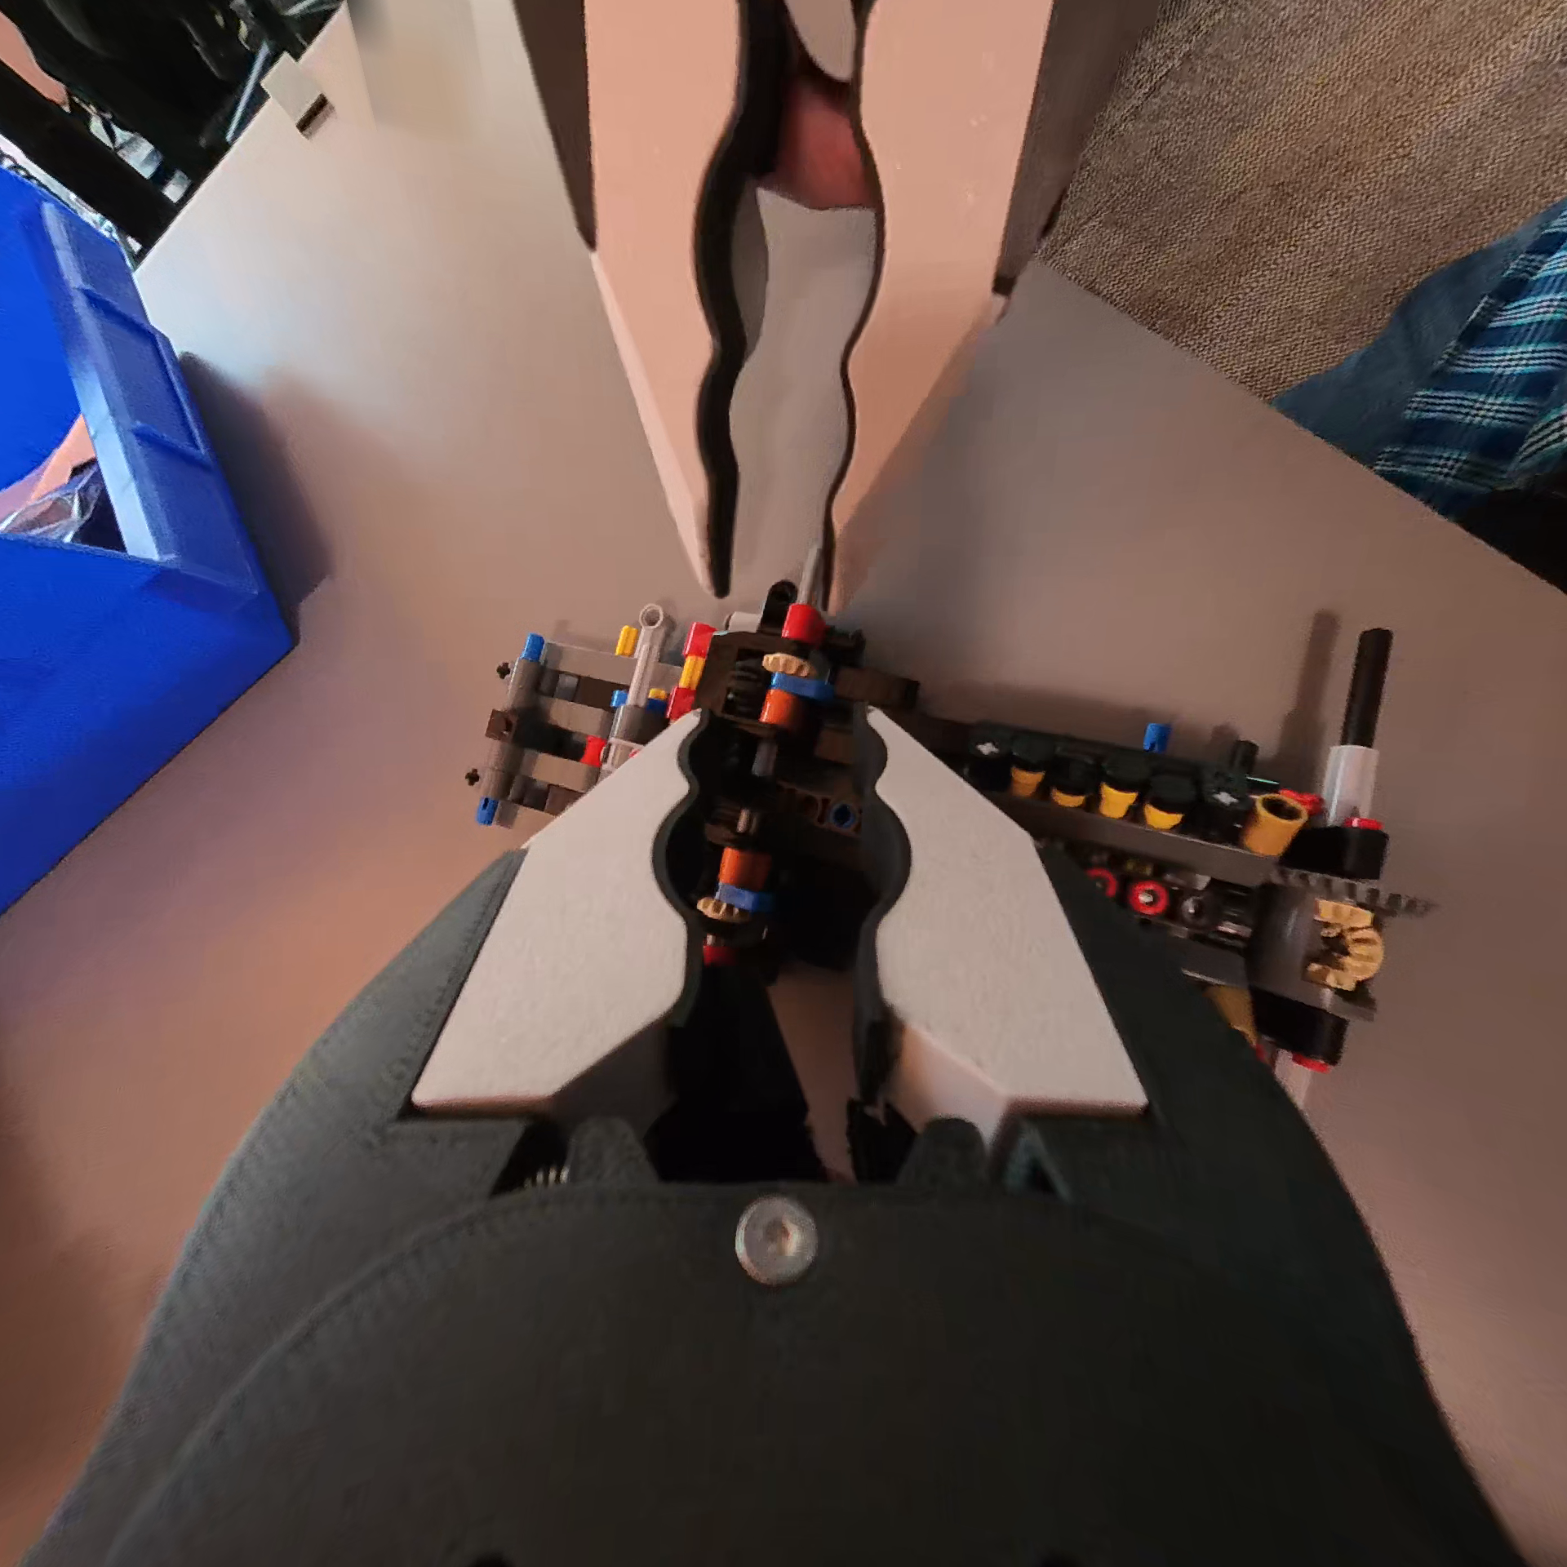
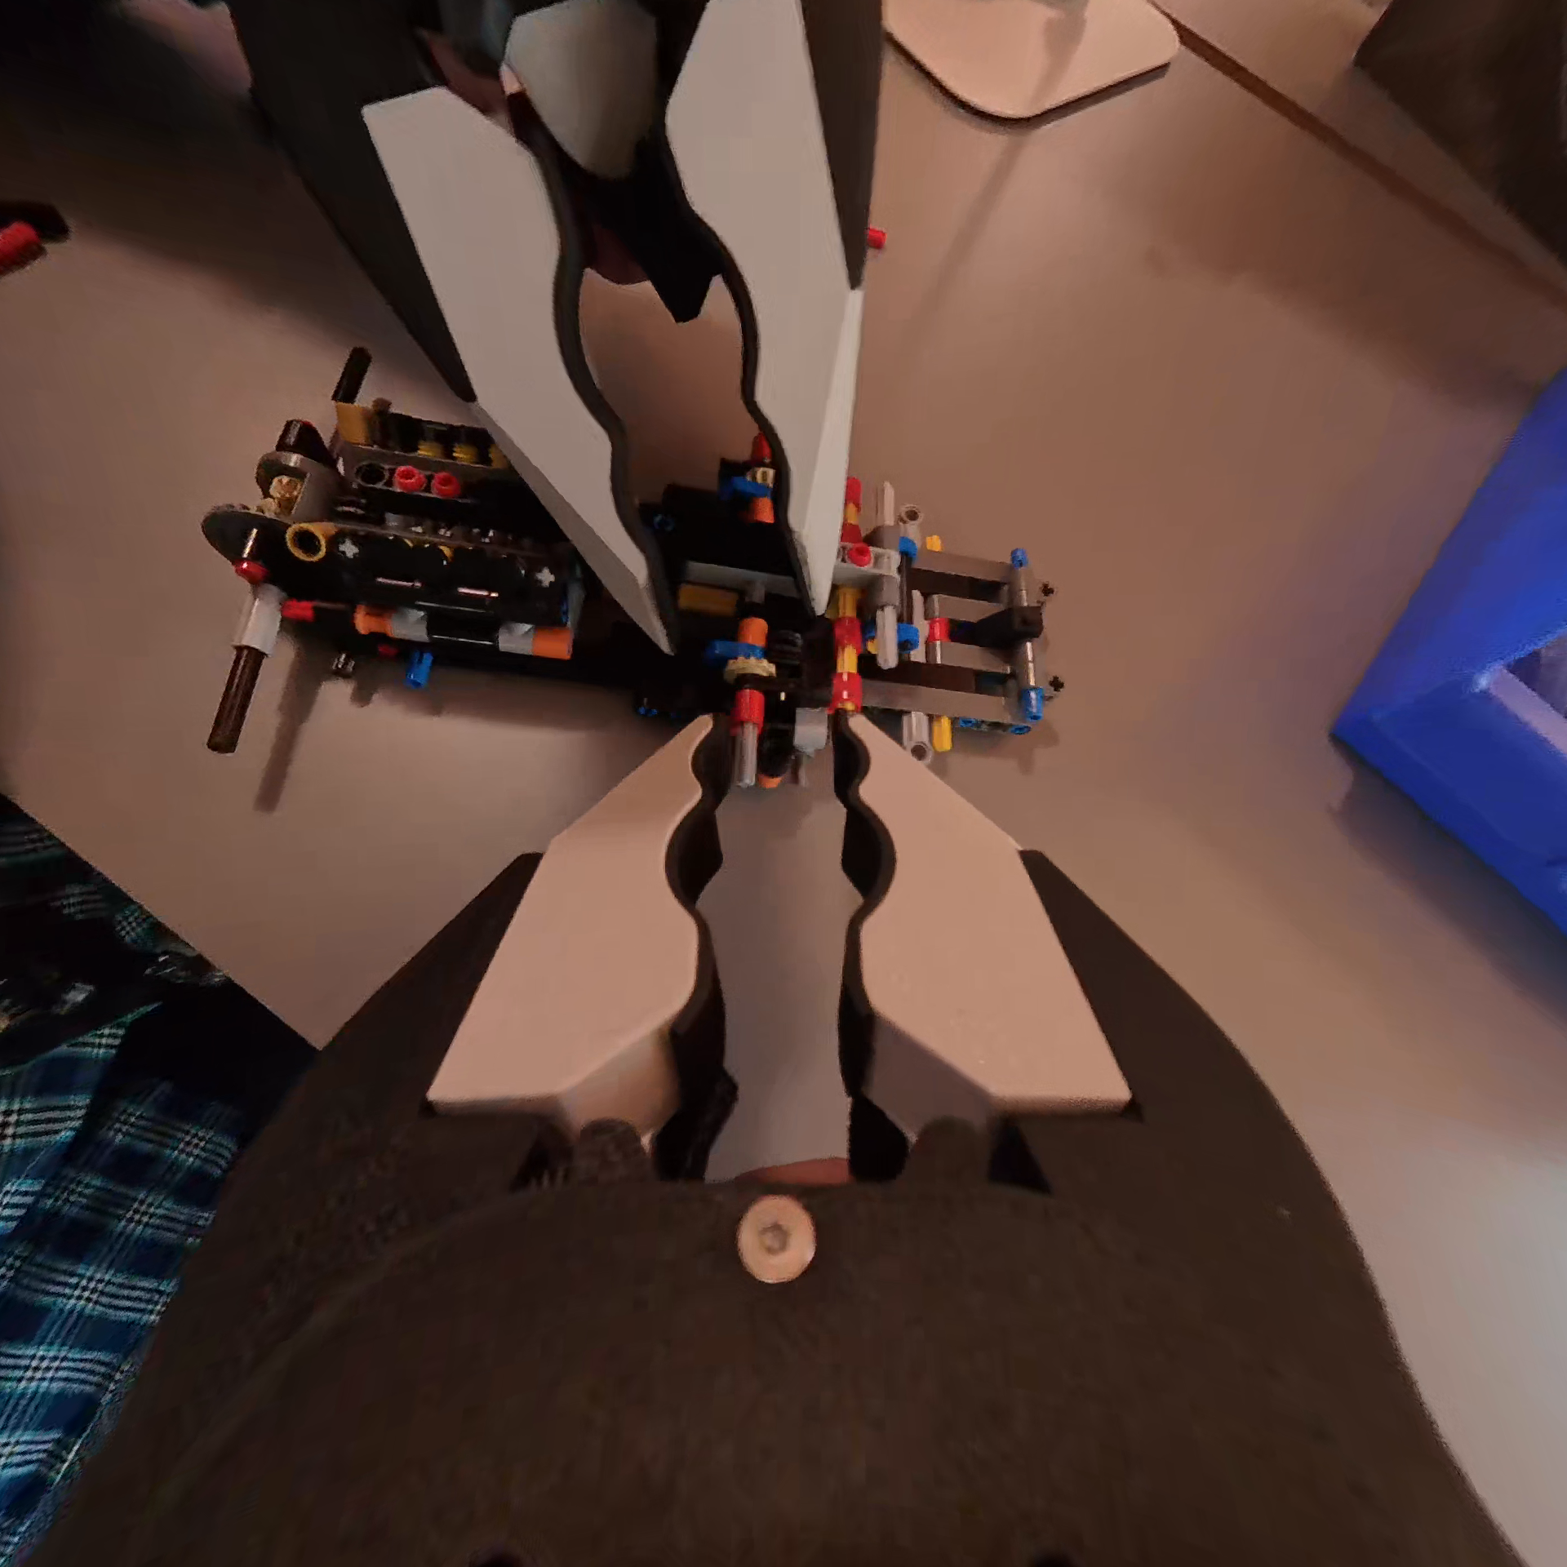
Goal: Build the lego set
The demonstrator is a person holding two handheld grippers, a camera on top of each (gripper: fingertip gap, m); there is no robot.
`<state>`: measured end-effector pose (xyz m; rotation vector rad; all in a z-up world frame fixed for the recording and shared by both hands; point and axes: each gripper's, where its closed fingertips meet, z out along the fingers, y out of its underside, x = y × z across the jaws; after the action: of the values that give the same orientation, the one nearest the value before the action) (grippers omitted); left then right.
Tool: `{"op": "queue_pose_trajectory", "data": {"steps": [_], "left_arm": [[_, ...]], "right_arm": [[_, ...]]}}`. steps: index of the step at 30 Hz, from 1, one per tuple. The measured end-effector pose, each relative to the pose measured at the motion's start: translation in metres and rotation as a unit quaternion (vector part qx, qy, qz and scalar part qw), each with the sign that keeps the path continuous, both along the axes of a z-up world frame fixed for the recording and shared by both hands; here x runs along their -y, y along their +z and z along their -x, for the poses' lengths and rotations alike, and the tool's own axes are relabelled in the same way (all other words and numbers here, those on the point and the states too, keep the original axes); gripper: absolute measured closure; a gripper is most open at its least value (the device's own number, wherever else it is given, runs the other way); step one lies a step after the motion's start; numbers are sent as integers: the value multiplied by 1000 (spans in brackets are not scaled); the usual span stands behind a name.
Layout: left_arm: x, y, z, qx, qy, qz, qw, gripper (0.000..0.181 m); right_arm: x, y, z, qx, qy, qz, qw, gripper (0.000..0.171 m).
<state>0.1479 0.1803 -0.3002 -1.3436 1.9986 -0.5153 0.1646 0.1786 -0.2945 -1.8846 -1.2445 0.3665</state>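
Note:
A long Lego Technic model (image 1: 1102, 789) lies on the table. It has a black engine block with yellow pistons, a central gear section with orange, blue and tan parts (image 1: 776, 704), and a grey frame end (image 1: 551, 738). My left gripper (image 1: 780, 738) is shut on the central gear section. It also shows in the right wrist view (image 2: 746, 623), reaching in from the far side. My right gripper (image 2: 778, 733) is open. Its tips flank a grey axle (image 2: 744, 750) at the near side of the model (image 2: 424, 577). It also shows in the left wrist view (image 1: 776, 587).
A blue bin (image 1: 127, 593) stands on the table (image 1: 339, 933) beyond the frame end and also shows in the right wrist view (image 2: 1458, 678). A plaid sleeve (image 2: 85, 1145) is at the table edge. A loose red and black part (image 2: 25, 242) lies far left. A white flat base (image 2: 1034, 59) sits at the back. Only a small space, under 4 cm, lies between the two pairs of fingers.

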Motion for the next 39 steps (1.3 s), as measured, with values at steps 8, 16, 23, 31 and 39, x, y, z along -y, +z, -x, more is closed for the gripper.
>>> {"op": "queue_pose_trajectory", "data": {"steps": [8,16,23,31,39], "left_arm": [[-2,-1,0,0,6,-2,1000,151],[-5,0,-2,8,17,2,1000,159],[-5,1,-3,10,18,-4,1000,161],[-7,16,1,17,36,37,999,137],[-19,11,22,-53,85,54,993,138]], "right_arm": [[3,-8,4,19,-2,-10,1000,168],[4,-6,0,-64,-38,60,995,169],[5,0,-1,-70,-42,34,996,170],[-2,2,1,-81,-40,48,995,139],[-15,2,8,-83,-2,56,995,138]]}}
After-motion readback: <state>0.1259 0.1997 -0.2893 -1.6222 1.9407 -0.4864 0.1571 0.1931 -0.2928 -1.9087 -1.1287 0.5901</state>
